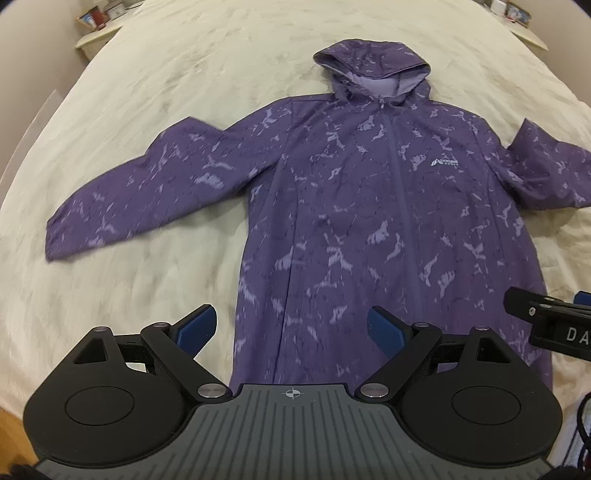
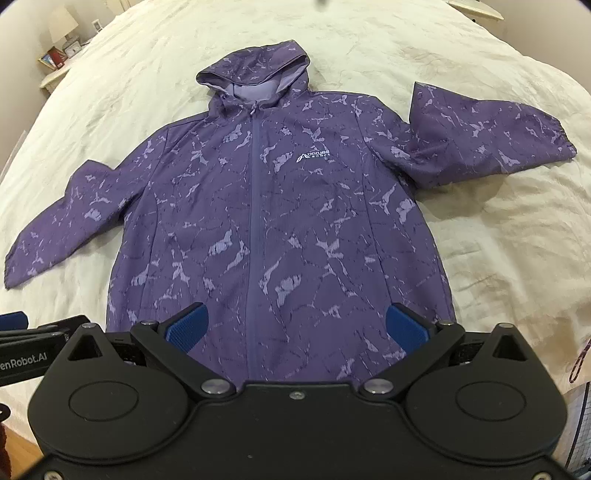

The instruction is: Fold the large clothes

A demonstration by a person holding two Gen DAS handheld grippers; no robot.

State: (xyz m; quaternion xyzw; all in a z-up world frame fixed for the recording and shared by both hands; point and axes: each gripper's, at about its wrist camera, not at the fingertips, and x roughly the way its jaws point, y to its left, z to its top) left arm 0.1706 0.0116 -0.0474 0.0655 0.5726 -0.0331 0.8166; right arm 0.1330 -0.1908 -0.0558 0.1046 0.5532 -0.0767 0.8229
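Note:
A purple hooded jacket (image 1: 369,206) with a pale marbled pattern lies flat, front up and zipped, on a cream bedspread (image 1: 155,92). It also shows in the right wrist view (image 2: 266,221). Both sleeves are spread outward, the hood (image 2: 255,77) points to the far end. My left gripper (image 1: 291,325) is open and empty above the jacket's lower left hem. My right gripper (image 2: 297,325) is open and empty above the lower middle of the jacket. The right gripper's side shows at the right edge of the left wrist view (image 1: 550,325).
A nightstand (image 2: 55,74) with a lamp and small items stands at the far left of the bed. Another bedside surface (image 1: 517,22) with small items is at the far right. Wooden floor (image 1: 14,424) shows by the near bed edge.

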